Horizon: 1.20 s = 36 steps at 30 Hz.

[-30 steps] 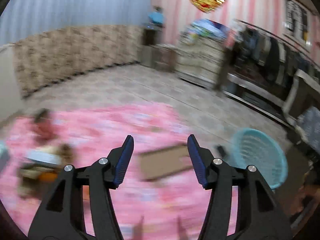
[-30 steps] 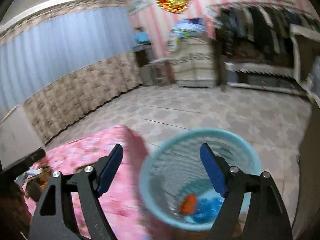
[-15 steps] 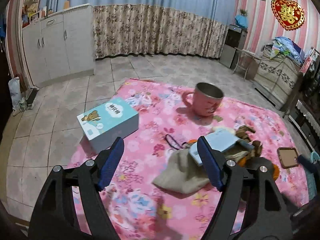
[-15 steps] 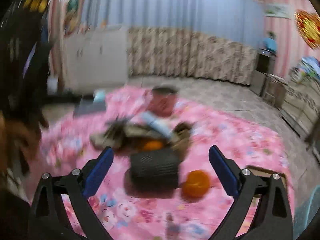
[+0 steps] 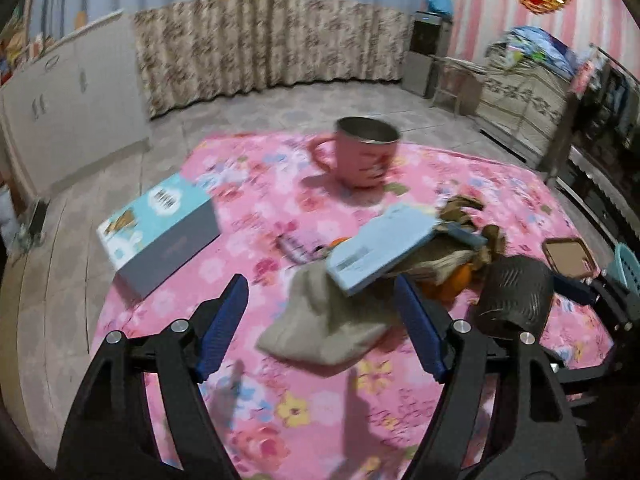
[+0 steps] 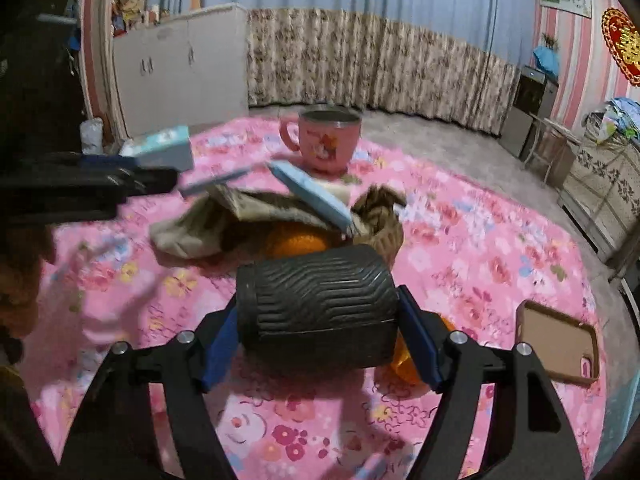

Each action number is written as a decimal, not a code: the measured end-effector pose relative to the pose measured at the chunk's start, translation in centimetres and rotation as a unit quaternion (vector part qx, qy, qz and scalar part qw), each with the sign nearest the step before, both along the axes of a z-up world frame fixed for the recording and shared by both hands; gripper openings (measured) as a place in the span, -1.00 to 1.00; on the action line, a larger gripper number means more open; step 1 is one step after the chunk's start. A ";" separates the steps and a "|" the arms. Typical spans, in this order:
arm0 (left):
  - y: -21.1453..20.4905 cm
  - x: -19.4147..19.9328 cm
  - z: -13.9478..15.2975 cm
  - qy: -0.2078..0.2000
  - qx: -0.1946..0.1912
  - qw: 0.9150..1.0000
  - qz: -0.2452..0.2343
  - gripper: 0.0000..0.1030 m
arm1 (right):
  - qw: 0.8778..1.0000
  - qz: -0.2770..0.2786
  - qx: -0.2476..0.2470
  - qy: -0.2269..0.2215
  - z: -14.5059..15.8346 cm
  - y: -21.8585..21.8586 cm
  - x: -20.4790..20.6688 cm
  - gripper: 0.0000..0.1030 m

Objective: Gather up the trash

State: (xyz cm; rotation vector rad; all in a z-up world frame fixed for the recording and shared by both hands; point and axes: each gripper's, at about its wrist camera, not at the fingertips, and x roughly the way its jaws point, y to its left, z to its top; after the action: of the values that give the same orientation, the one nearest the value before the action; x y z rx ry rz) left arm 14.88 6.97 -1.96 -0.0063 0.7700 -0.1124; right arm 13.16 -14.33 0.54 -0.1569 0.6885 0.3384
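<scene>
A pile of items lies on a pink floral mat (image 5: pixel 256 240): a beige cloth (image 5: pixel 324 320), a light blue flat box (image 5: pixel 380 248), an orange (image 6: pixel 294 240) and brown crumpled paper (image 6: pixel 380 208). A black ribbed cylinder (image 6: pixel 320 304) lies on its side in front of the pile, also seen in the left wrist view (image 5: pixel 516 296). My right gripper (image 6: pixel 316 340) has its pads against both ends of the cylinder. My left gripper (image 5: pixel 324 328) is open and empty above the beige cloth.
A pink mug (image 5: pixel 366 156) stands at the mat's far side. A blue tissue box (image 5: pixel 160 232) lies at the left. A brown phone case (image 6: pixel 558 340) lies at the right. A turquoise basket's rim (image 5: pixel 628 268) shows at the right edge. Cabinets and curtains line the walls.
Both grippers swung from the basket side back to the mat. My right gripper has moved in and closed around the black cylinder. My left gripper came nearer to the pile.
</scene>
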 end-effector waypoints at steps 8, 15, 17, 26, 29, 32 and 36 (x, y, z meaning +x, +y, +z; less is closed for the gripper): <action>-2.9 0.7 -1.8 0.019 0.074 0.997 -0.019 0.43 | 0.996 -0.037 0.075 -0.044 4.3 -4.9 -1.1 0.40; -3.7 1.4 -2.8 0.017 0.106 0.994 -0.036 -0.01 | 0.993 -0.051 0.100 -0.023 4.1 -7.0 -0.6 0.40; -3.7 1.5 -2.8 0.016 0.098 0.994 -0.044 -0.37 | 0.993 -0.049 0.105 -0.024 4.2 -7.1 -0.8 0.40; -3.8 1.5 -2.2 0.004 0.071 0.995 -0.068 -0.94 | 0.993 -0.048 0.106 -0.012 3.7 -7.1 -0.8 0.41; -4.2 1.2 -2.0 -0.002 0.071 0.994 -0.080 -0.94 | 0.993 -0.052 0.103 -0.009 3.4 -7.3 -1.2 0.43; -4.7 1.0 -1.9 -0.006 0.075 0.993 -0.088 -0.94 | 0.992 -0.058 0.109 -0.005 3.2 -7.8 -1.4 0.48; -5.4 0.8 -1.7 -0.016 0.098 0.991 -0.088 -0.87 | 0.992 -0.063 0.113 -0.006 3.2 -8.3 -1.4 0.48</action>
State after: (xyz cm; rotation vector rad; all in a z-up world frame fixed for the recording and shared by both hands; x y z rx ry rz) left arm 15.72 1.55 -3.70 0.2512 0.7452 -0.2039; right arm 11.75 -22.61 3.78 0.0994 0.6411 0.2912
